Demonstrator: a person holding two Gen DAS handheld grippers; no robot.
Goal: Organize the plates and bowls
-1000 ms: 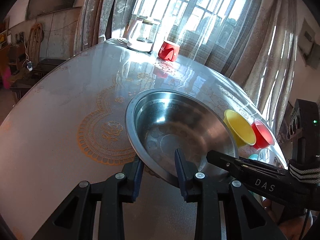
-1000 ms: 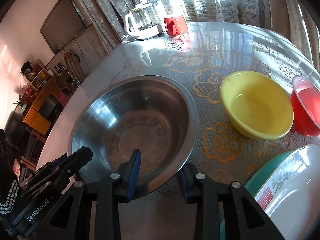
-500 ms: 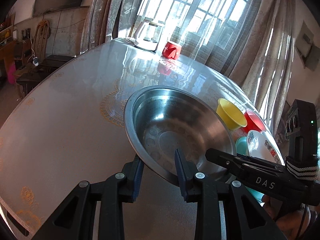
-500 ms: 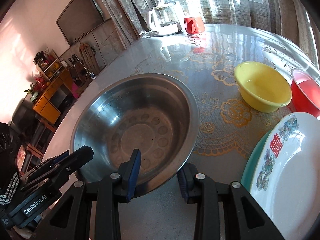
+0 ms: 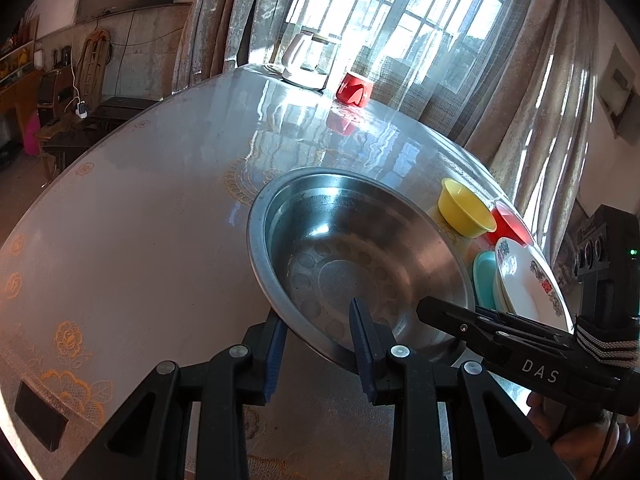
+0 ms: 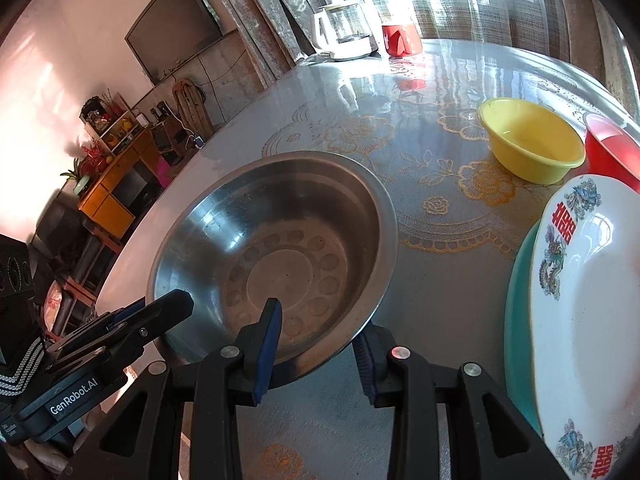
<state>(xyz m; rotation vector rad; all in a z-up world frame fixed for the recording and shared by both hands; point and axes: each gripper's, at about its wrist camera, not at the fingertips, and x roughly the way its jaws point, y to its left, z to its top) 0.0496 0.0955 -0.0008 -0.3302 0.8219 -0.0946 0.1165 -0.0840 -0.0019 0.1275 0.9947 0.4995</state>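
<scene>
Left wrist view: my left gripper [image 5: 318, 344] is clamped on the near rim of the steel bowl [image 5: 356, 256], holding it tilted above the table [image 5: 140, 220] (one finger inside, one under).

Right wrist view: my right gripper [image 6: 318, 344] grips the same bowl's [image 6: 276, 248] rim; the white plate [image 6: 592, 300] lies just right.

We see the left gripper [image 5: 318, 354] with its 2 blue-padded fingers [image 5: 362, 350] straddling the near rim of a steel basin [image 5: 352, 260], 1 inside and 1 outside. The right gripper [image 5: 448, 314] meets the same rim from the right. The basin is tilted above the round table [image 5: 140, 220]. Beyond it lie a yellow bowl [image 5: 466, 210], a red bowl [image 5: 512, 226] and a white patterned plate [image 5: 528, 284] stacked on a teal plate [image 5: 484, 276]. Far off stand a kettle [image 5: 306, 62] and a red cup [image 5: 354, 88].
</scene>
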